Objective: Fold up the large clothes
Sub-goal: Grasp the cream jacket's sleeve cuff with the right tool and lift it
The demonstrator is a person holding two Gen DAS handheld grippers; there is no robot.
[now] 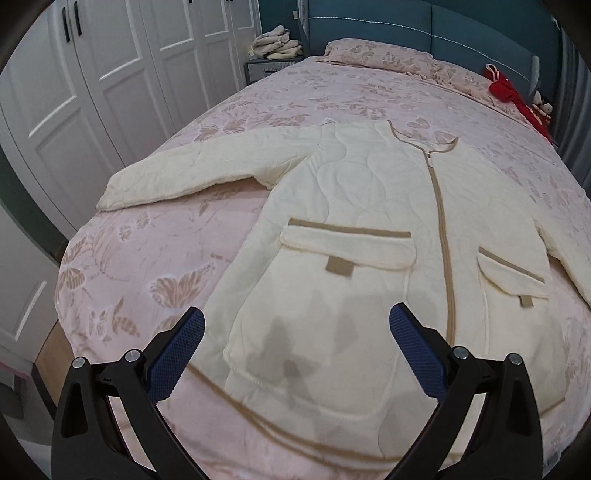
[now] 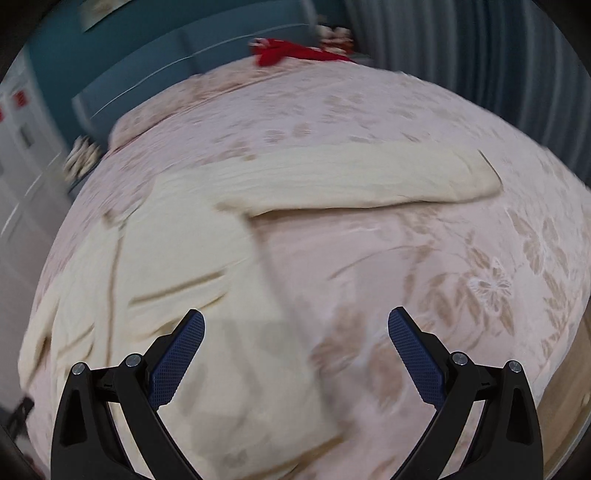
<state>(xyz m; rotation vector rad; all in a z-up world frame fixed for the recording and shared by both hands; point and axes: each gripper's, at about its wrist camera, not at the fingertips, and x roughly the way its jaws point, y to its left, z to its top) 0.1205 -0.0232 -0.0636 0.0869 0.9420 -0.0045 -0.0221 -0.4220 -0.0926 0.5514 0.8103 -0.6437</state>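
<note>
A cream quilted jacket (image 1: 351,229) with tan zipper and two flap pockets lies flat, front up, on the pink floral bed (image 1: 155,266). Its left sleeve (image 1: 192,170) stretches out to the left. My left gripper (image 1: 297,325) is open and empty above the jacket's lower hem, left of the zipper. In the blurred right wrist view the jacket (image 2: 177,258) lies at left with its other sleeve (image 2: 369,177) stretched right. My right gripper (image 2: 295,325) is open and empty above the jacket's lower right edge.
White wardrobe doors (image 1: 92,85) stand left of the bed. A nightstand with folded cloths (image 1: 277,46) sits by the teal headboard (image 1: 424,26). Pillows (image 1: 388,55) and a red garment (image 1: 509,96) lie at the bed's head. Curtains (image 2: 480,55) hang at right.
</note>
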